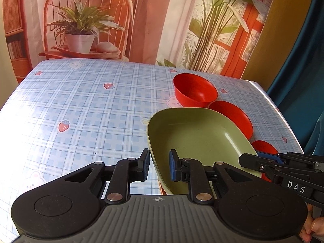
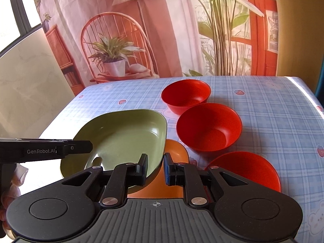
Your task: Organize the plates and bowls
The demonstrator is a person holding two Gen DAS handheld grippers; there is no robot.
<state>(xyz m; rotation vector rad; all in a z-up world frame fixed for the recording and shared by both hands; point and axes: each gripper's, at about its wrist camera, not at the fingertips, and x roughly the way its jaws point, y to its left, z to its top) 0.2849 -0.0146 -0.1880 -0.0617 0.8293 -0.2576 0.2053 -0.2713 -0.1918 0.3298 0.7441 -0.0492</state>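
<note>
A green squarish plate (image 1: 200, 139) (image 2: 121, 139) lies tilted over an orange plate (image 2: 174, 154) on the checked tablecloth (image 1: 81, 105). My left gripper (image 1: 160, 165) straddles the green plate's left rim with its jaws apart. My right gripper (image 2: 155, 169) straddles the plate's right rim, jaws apart, and also shows in the left wrist view (image 1: 261, 162). Three red bowls stand in a row to the right: far (image 2: 185, 95) (image 1: 194, 90), middle (image 2: 208, 128) (image 1: 232, 115) and near (image 2: 249, 168) (image 1: 265, 145).
The table's right edge (image 2: 309, 93) and far edge (image 1: 121, 60) border a printed backdrop (image 1: 121, 20). A blue curtain (image 1: 303, 60) hangs at the right. The left wrist view shows bare tablecloth to the plate's left.
</note>
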